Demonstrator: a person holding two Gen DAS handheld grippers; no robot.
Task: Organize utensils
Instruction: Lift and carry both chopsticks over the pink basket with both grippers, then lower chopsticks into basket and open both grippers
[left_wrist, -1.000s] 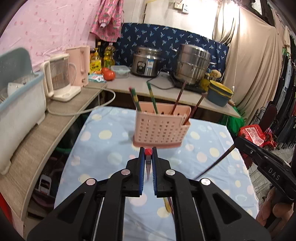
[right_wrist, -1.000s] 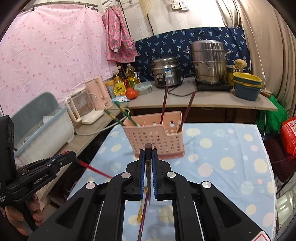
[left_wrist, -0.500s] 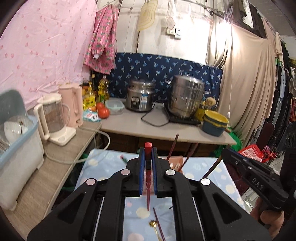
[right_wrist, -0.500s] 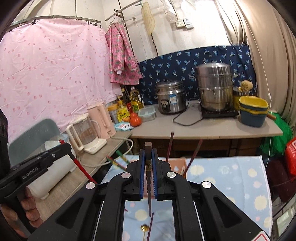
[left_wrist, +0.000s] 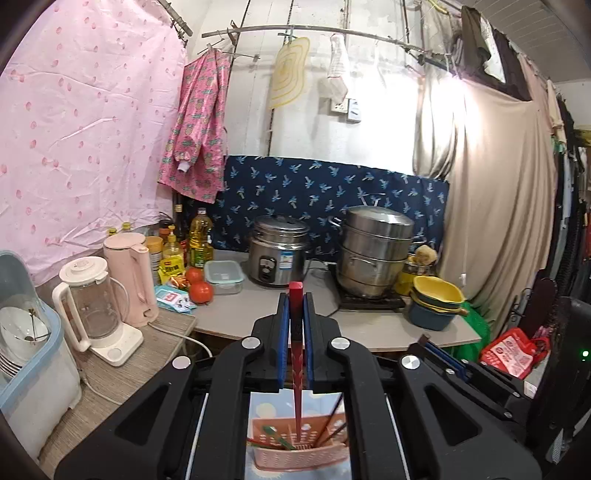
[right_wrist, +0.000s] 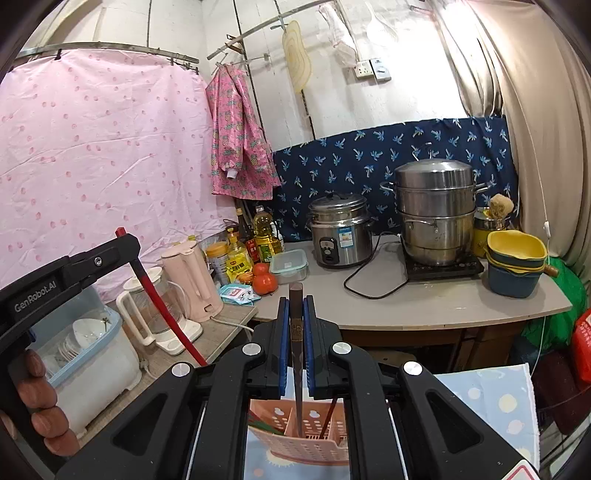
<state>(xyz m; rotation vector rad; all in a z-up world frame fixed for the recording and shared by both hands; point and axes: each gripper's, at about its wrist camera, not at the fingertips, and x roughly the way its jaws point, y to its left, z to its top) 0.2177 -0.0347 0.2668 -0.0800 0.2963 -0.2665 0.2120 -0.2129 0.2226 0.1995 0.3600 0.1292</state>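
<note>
My left gripper (left_wrist: 295, 306) is shut on a red chopstick (left_wrist: 296, 354) that hangs down, its tip inside the pink slotted utensil basket (left_wrist: 295, 450) directly below. My right gripper (right_wrist: 295, 310) is shut on a dark brown chopstick (right_wrist: 296, 365), its tip down in the same pink basket (right_wrist: 299, 439). Several chopsticks lean in the basket. The left gripper with its red chopstick (right_wrist: 162, 299) also shows at the left of the right wrist view. The right gripper shows at the lower right of the left wrist view (left_wrist: 439, 354).
The basket stands on a blue dotted cloth (right_wrist: 495, 398). Behind is a counter (left_wrist: 369, 325) with a rice cooker (left_wrist: 279, 254), steel steamer pot (left_wrist: 375, 254), stacked bowls (left_wrist: 437, 299), tomatoes (left_wrist: 201, 291), bottles. A blender jug (left_wrist: 92, 306), pink kettle (left_wrist: 129, 273) and dish bin (left_wrist: 22, 350) stand left.
Both grippers have risen and tilted so each held chopstick now points down into the pink basket; the basket has moved from ahead of the fingers to beneath them.
</note>
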